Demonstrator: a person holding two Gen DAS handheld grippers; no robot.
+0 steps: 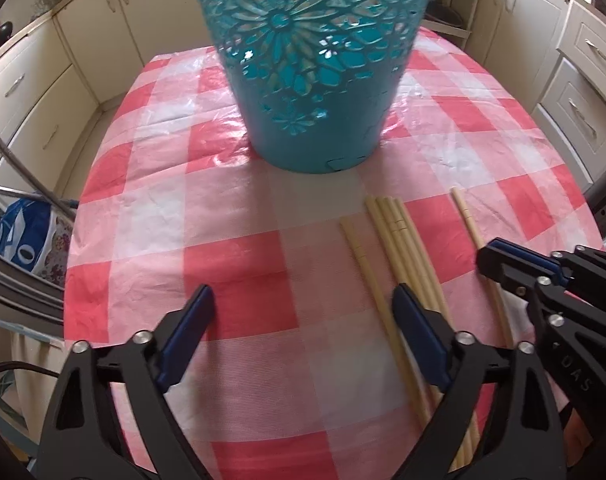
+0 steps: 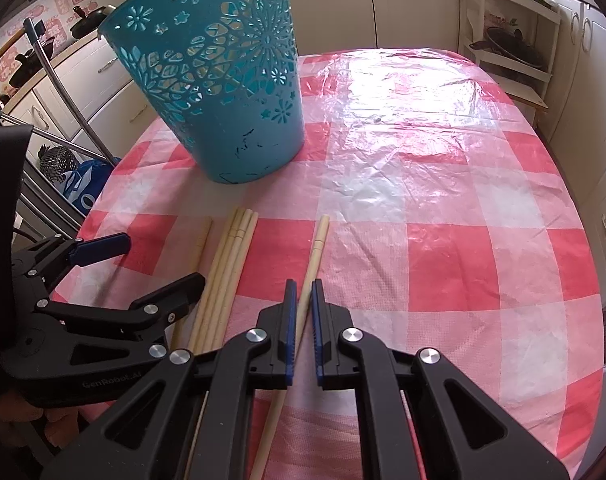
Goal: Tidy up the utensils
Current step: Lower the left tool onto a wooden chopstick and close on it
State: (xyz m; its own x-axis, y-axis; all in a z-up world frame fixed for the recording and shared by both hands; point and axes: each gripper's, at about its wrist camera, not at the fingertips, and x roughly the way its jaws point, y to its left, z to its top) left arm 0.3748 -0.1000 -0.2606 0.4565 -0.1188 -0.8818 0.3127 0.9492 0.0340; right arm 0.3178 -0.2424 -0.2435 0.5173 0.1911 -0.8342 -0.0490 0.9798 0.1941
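We're looking at a home kitchen: cream cabinet doors with metal handles [image 1: 591, 80] are lining the walls, dark pans [image 2: 87, 20] are sitting on a worktop, and a plastic-covered red-and-white checked tablecloth [image 2: 443, 208] is covering the table.

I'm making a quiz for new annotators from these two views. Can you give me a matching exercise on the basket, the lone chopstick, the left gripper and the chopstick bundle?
Column one:
1. basket
2. lone chopstick
3. left hand-held gripper
4. chopstick bundle

Column two:
A. open, nothing between the fingers
B. lying loose on the tablecloth
C. standing upright, teal
D. clamped in the right hand-held gripper

Pairs: 1-C, 2-D, 3-A, 4-B
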